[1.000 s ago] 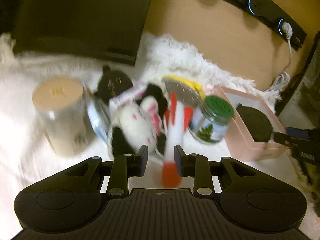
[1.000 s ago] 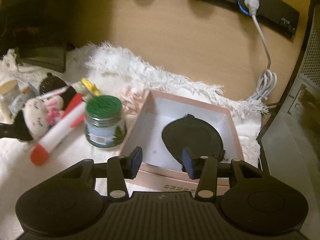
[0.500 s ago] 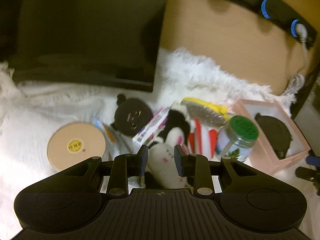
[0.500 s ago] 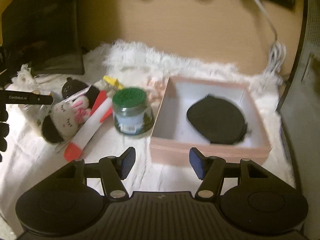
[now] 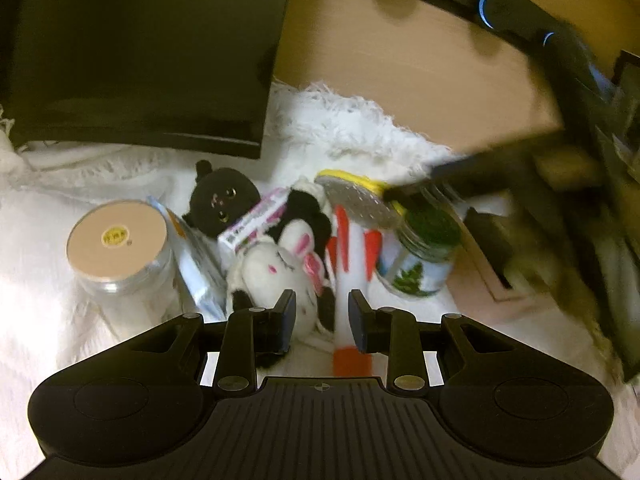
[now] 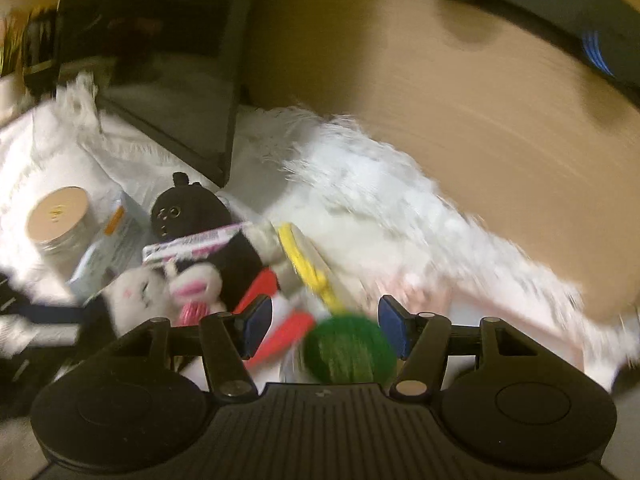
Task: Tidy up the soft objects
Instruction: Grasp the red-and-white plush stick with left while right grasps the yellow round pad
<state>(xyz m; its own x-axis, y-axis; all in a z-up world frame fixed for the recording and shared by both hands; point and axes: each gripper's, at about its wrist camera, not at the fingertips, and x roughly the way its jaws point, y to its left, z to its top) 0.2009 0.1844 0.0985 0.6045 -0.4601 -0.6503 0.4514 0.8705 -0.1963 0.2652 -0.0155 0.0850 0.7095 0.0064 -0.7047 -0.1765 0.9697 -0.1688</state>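
A: Lying on the white rug [image 5: 48, 232], the bunny plush [image 5: 280, 268] points its head toward the left hand-held gripper [image 5: 322, 314].
B: Left jaws part-open, empty. Right hand-held gripper [image 6: 324, 330]: wide open, empty, over the green-lidded jar [image 6: 348, 352].

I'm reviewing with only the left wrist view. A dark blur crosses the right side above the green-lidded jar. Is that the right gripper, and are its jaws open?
Observer: Probably the right gripper. Its own view shows the jaws open, wide apart.
Operator: What are they over?
Observer: The green-lidded jar sits low between the two jaws, blurred. I cannot tell if they touch it.
Operator: Does that view show the left gripper?
Observer: Only as a dark blur at its left edge, beside the white bunny plush.
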